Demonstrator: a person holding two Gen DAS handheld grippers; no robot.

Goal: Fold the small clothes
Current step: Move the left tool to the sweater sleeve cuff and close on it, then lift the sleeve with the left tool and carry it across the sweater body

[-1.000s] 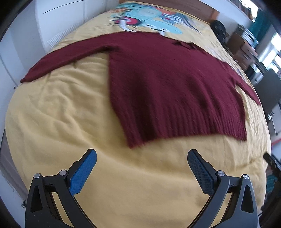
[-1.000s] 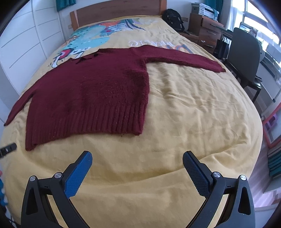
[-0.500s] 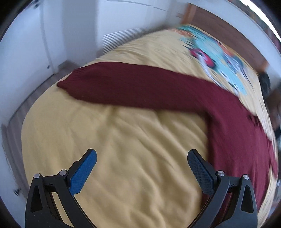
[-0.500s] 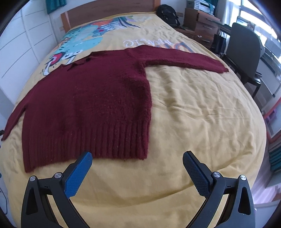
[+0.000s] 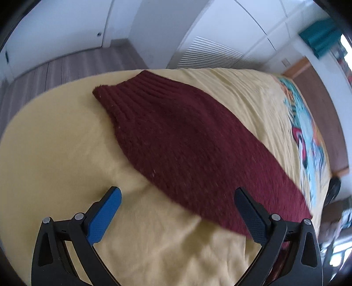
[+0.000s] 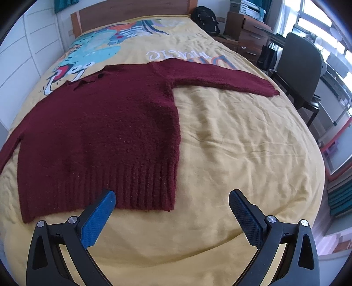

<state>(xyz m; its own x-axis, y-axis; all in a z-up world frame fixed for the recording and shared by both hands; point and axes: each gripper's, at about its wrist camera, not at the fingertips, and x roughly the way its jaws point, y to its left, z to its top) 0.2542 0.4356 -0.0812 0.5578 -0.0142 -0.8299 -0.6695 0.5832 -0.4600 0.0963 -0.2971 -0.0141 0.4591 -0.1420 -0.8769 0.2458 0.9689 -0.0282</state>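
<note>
A dark red knitted sweater (image 6: 105,132) lies flat on the yellow bedspread (image 6: 231,143), both sleeves stretched out sideways. In the left wrist view its left sleeve (image 5: 187,143) fills the middle, ribbed cuff (image 5: 132,92) toward the bed's corner. My left gripper (image 5: 178,195) hovers open over that sleeve, the dark finger above the wool, the blue one above bare bedspread. My right gripper (image 6: 171,198) is open just in front of the sweater's ribbed hem (image 6: 136,191), near its lower right corner. Neither holds anything.
White wardrobe doors (image 5: 220,33) and wooden floor (image 5: 55,72) border the bed on the left side. A dark office chair (image 6: 301,72), a wooden drawer unit (image 6: 250,33) and a black backpack (image 6: 205,17) stand to the right. A wooden headboard (image 6: 132,11) closes the far end.
My left gripper has swung left from the sweater's body and closed in on the left sleeve. My right gripper has moved closer to the hem. Both stayed open.
</note>
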